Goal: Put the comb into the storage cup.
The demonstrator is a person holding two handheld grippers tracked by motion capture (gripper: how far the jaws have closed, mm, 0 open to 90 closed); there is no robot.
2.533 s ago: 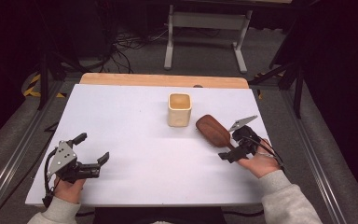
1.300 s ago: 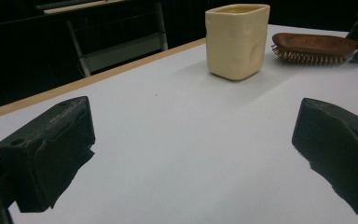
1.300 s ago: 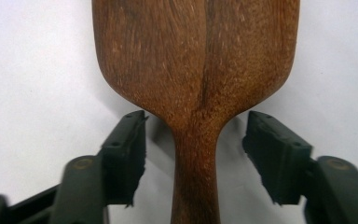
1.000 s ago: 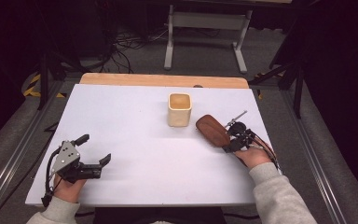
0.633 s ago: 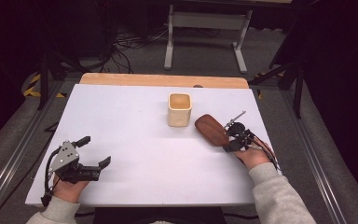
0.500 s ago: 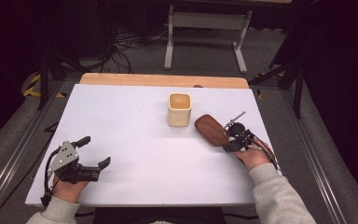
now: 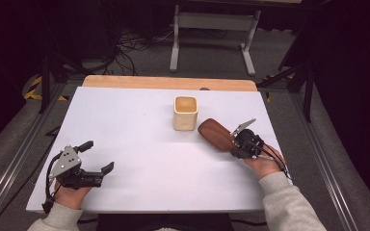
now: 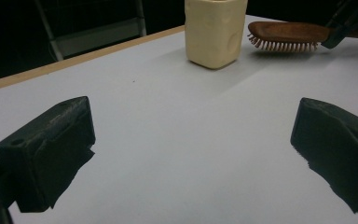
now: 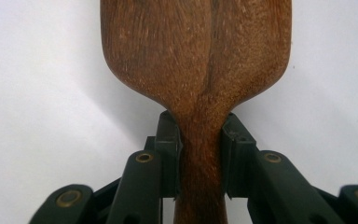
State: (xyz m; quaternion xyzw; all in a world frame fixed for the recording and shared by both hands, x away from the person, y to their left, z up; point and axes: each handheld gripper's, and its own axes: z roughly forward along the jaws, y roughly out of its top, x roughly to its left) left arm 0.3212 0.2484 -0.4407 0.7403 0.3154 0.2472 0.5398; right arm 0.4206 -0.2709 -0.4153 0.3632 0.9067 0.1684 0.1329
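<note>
Item: brown oval wooden hairbrush (image 7: 216,135), bristles down, near the right edge of the white bench (image 7: 139,120), just beside a cream square-sided cup (image 7: 185,112). Right hand-held gripper (image 9: 200,154): jaws have just been closing and now clamp the narrow handle neck. Left hand-held gripper (image 7: 99,156): jaws wide apart, holding nothing, near front left corner. Handling: likely rigid, light, smooth; neck is the soundest hold.

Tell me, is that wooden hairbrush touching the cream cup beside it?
Apart. The left gripper view shows a strip of white table between the wooden hairbrush and the cream cup.
</note>
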